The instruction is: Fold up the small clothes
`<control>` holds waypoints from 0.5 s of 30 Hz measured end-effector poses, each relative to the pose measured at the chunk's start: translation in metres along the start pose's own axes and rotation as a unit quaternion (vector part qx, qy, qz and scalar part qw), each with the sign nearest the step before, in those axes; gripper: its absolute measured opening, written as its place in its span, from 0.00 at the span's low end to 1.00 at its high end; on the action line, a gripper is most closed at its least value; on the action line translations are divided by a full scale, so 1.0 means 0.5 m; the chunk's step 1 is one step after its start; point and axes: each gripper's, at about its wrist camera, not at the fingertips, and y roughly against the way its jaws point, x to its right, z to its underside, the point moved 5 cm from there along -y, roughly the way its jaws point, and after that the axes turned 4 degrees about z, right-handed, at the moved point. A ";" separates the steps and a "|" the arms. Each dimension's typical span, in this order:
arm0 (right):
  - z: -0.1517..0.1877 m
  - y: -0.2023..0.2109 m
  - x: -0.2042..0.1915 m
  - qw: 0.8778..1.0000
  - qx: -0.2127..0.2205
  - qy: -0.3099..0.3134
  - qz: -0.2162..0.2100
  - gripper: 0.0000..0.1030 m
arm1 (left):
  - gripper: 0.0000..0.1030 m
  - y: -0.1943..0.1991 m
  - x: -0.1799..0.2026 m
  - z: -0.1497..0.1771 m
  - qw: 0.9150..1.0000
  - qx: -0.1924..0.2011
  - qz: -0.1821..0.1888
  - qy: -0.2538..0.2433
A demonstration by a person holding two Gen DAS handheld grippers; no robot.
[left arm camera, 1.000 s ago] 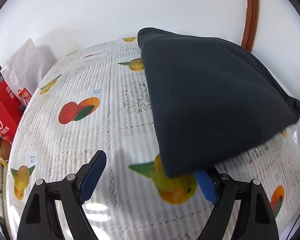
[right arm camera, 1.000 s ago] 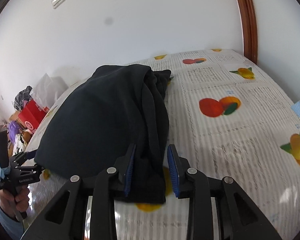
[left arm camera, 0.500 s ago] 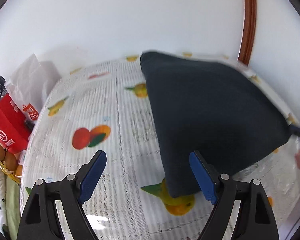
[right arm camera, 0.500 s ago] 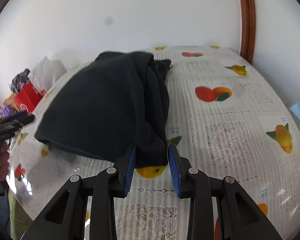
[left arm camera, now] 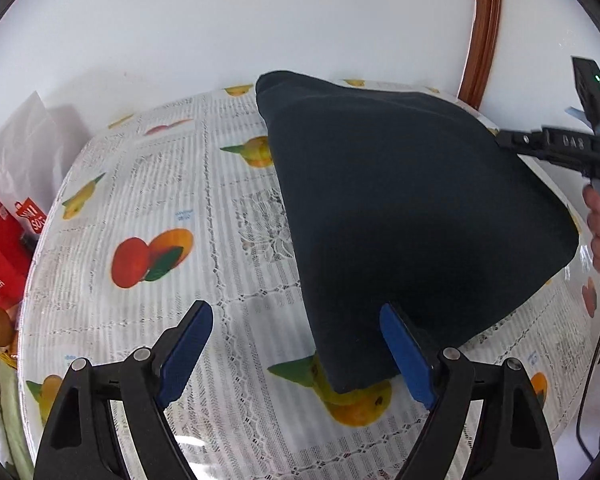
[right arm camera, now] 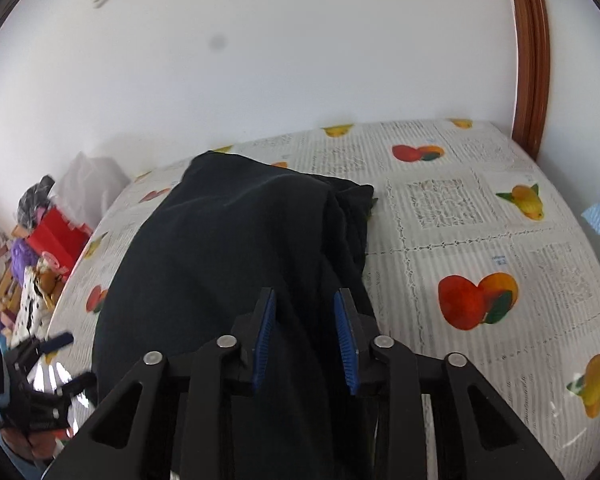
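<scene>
One dark garment (left arm camera: 412, 216) on the table (left arm camera: 220, 264), lying over its right half in the left wrist view, folded over on itself with a thicker bunched edge (right arm camera: 340, 240) showing in the right wrist view. Tablecloth is white lace print with fruit pictures.

Left gripper (left arm camera: 296, 354): jaws wide apart, nothing between them; its right pad (left arm camera: 406, 356) sits at the garment's near corner, contact unclear.

Right gripper (right arm camera: 305, 340): jaws narrow, two blue pads with dark cloth between them; can't tell if the pads actually pinch it. The gripper is over the garment's near edge.

Off the table's left side: one red bag (left arm camera: 0, 240), one white bag (left arm camera: 24, 148), mixed clutter (right arm camera: 32, 264).
</scene>
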 end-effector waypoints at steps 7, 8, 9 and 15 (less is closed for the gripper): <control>-0.021 -0.077 0.004 0.999 -0.048 -0.010 -0.022 0.07 | 0.85 -0.020 -0.016 0.005 0.999 -0.013 0.034 0.023; -0.021 -0.080 0.001 0.998 -0.052 -0.005 -0.030 0.07 | 0.85 -0.021 -0.016 0.006 0.999 -0.014 0.034 0.022; -0.025 -0.071 -0.002 0.999 -0.042 0.011 -0.028 0.05 | 0.85 -0.020 -0.015 0.007 0.999 -0.014 0.033 0.018; -0.044 -0.042 0.042 0.998 -0.018 -0.017 -0.060 0.05 | 0.85 -0.019 -0.013 0.009 0.999 -0.011 0.031 0.008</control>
